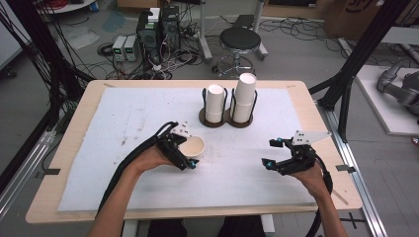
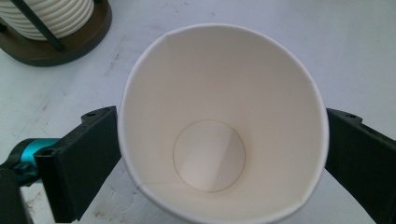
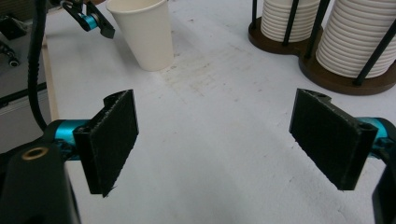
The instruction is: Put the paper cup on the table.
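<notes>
Pinching a white paper cup (image 1: 191, 146) between its two jaws, the left claw (image 1: 184, 154) holds it upright just left of the tabletop's (image 1: 74, 133) middle, on the white mat (image 1: 128, 123); the left gripper view looks straight down into the cup's bare inside, a jaw pressed on each side. Near the right edge, the right claw (image 1: 272, 153) hovers with jaws spread wide, nothing between them. Toward the far edge, a dark double cup holder (image 1: 225, 121) carries two stacks of paper cups (image 1: 244, 96).
</notes>
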